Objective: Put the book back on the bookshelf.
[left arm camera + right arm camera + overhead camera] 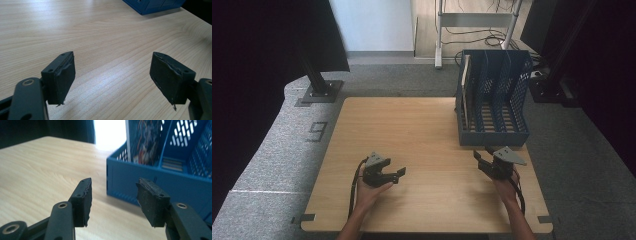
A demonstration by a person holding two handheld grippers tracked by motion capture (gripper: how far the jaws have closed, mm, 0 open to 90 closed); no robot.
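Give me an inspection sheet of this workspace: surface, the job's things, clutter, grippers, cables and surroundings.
Surface: light wooden table, bare in the middle.
Job's things: blue perforated plastic file rack at the far right; a flat upright item in its left slot.
Clutter: nothing seen.
Grippers: left gripper open and empty; right gripper open and empty, near the rack's front.
Cables: black cable from the left gripper; floor wires beyond.
Surroundings: grey carpet, dark curtains.
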